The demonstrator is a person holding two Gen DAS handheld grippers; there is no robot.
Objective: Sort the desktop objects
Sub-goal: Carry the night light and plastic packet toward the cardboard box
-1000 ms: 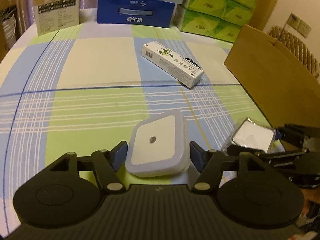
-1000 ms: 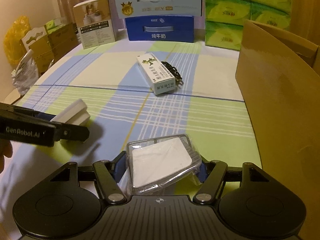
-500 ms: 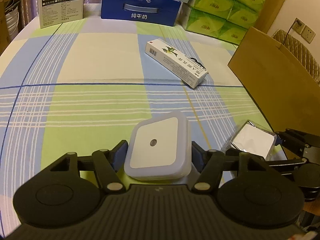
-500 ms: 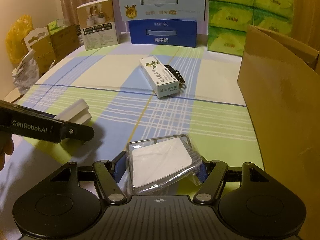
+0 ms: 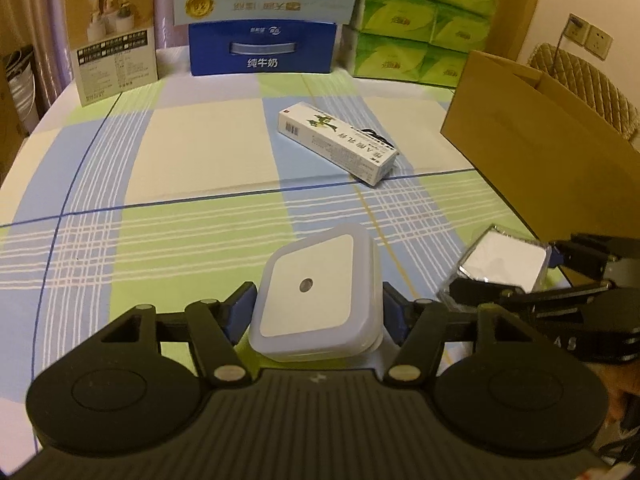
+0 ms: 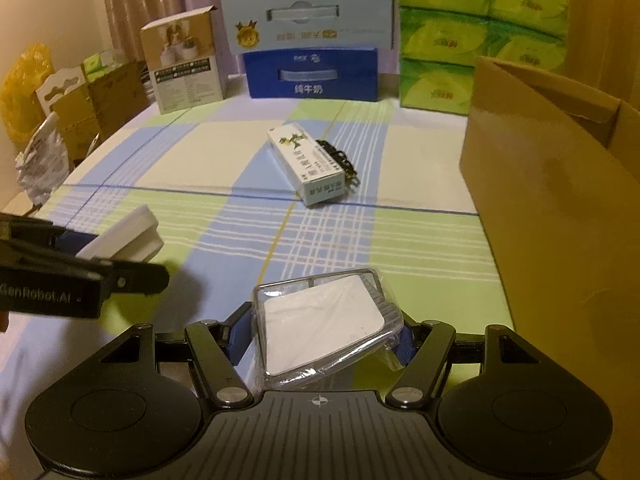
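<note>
tablecloth (image 5: 192,168) open ahead; cardboard box (image 6: 560,208) right.

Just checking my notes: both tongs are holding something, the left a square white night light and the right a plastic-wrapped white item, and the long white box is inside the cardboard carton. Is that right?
Not quite. The long white box lies on the checked tablecloth, outside the cardboard carton; both wrist views show it. The rest holds: left tongs grip the night light, right tongs the wrapped item.

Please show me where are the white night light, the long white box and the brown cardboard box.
white night light (image 5: 310,288): left wrist view, on its square front face.
long white box (image 5: 338,142): left wrist view, on its top face.
brown cardboard box (image 6: 560,216): right wrist view, on its side wall.
</note>
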